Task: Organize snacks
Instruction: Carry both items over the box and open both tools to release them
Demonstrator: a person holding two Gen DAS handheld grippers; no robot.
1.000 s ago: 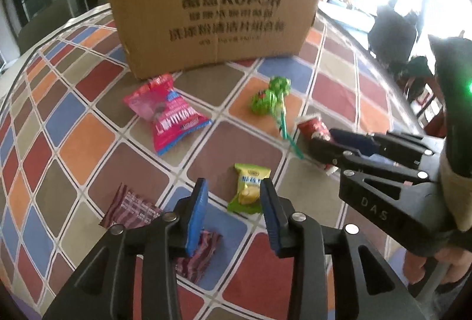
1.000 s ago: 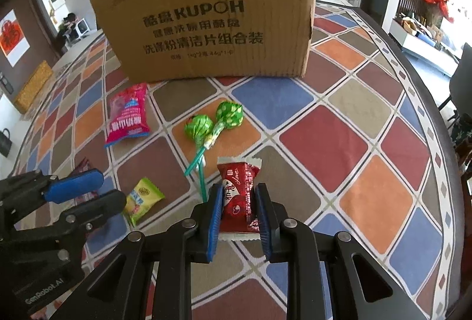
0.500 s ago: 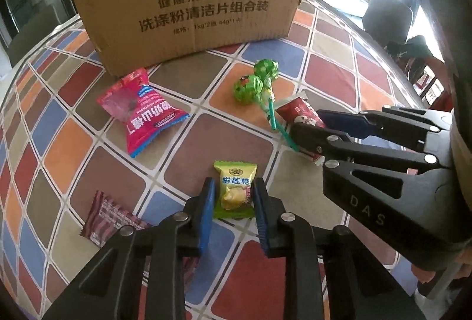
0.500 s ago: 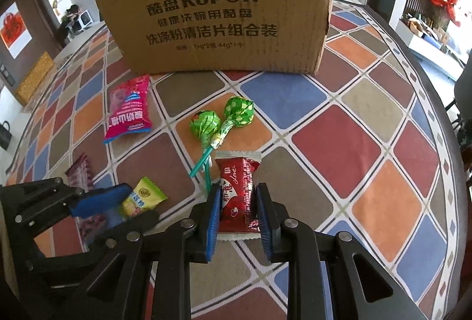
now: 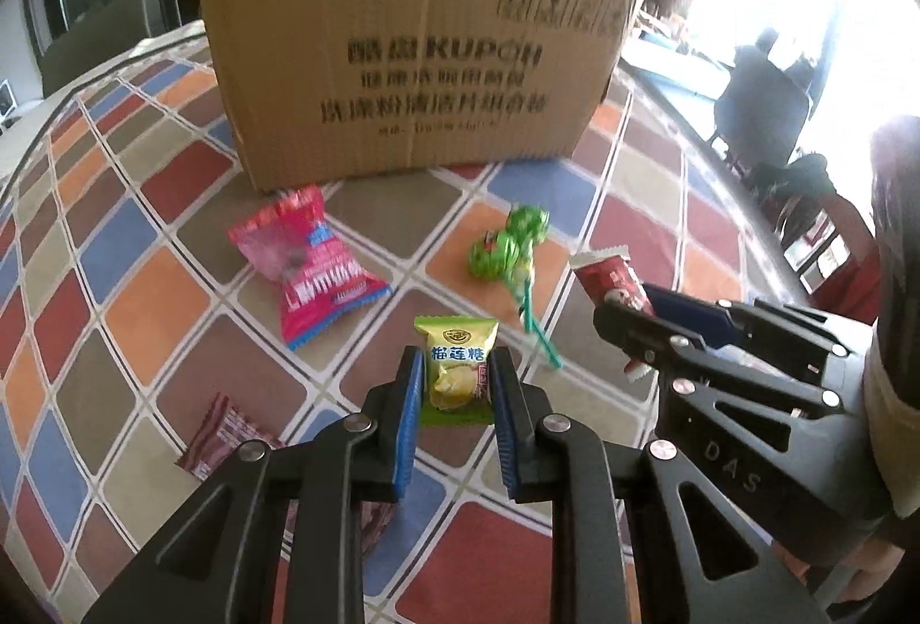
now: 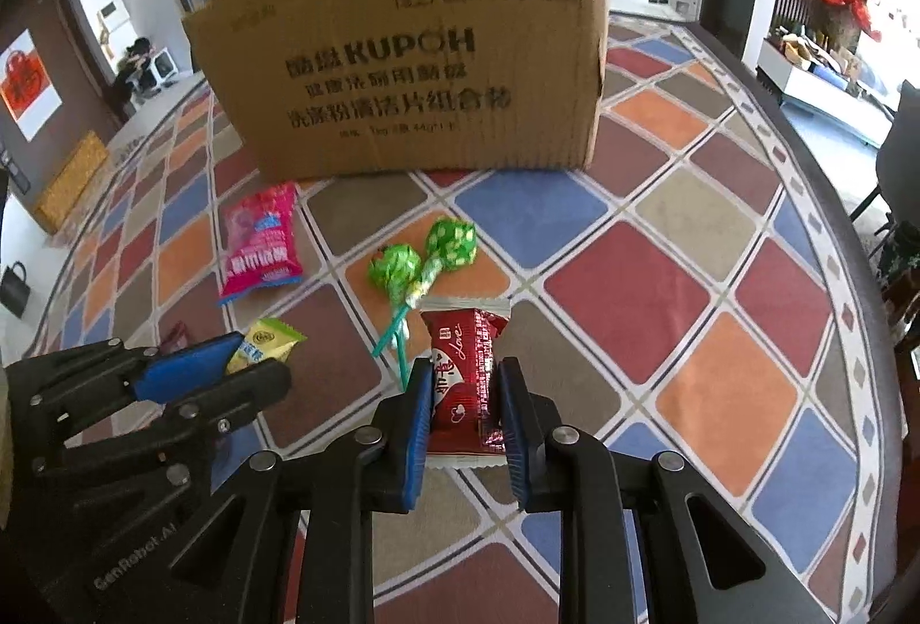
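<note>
Two black two-finger grippers with blue ribbed pads each clamp one wrapped sweet above the round table's patchwork cloth (image 6: pixel 627 290) of red, blue, orange and taupe diamonds. The left gripper (image 5: pixel 456 381) has its jaws closed on the sides of a small yellow-green candy packet (image 5: pixel 455 365), a glossy pillow-shaped sachet printed with three blue Chinese characters under a round gold emblem. The right gripper (image 6: pixel 464 397) squeezes a dark red foil candy wrapper (image 6: pixel 464 382) with crimped white ends; the word "love" in white script and a white heart can be read on it. "DAS" is moulded into the right gripper's body in the left wrist view, and "GenRobot.AI" on the left one's in the right wrist view.

Beyond them stands one tall corrugated brown cardboard box (image 6: pixel 414 66), printed "KUPOH" in bold black with lines of Chinese text below and four handling symbols along its top edge. Near its base lies one puffy pink plastic snack bag (image 5: pixel 310 267) with white and blue lettering, too blurred to read. Two round lollipops in green speckled foil (image 6: pixel 428 259) lie touching, their teal sticks crossing toward the red wrapper. One flat maroon striped wrapper (image 5: pixel 230 437) lies on the cloth to the left of the left gripper, partly hidden under its finger.
</note>
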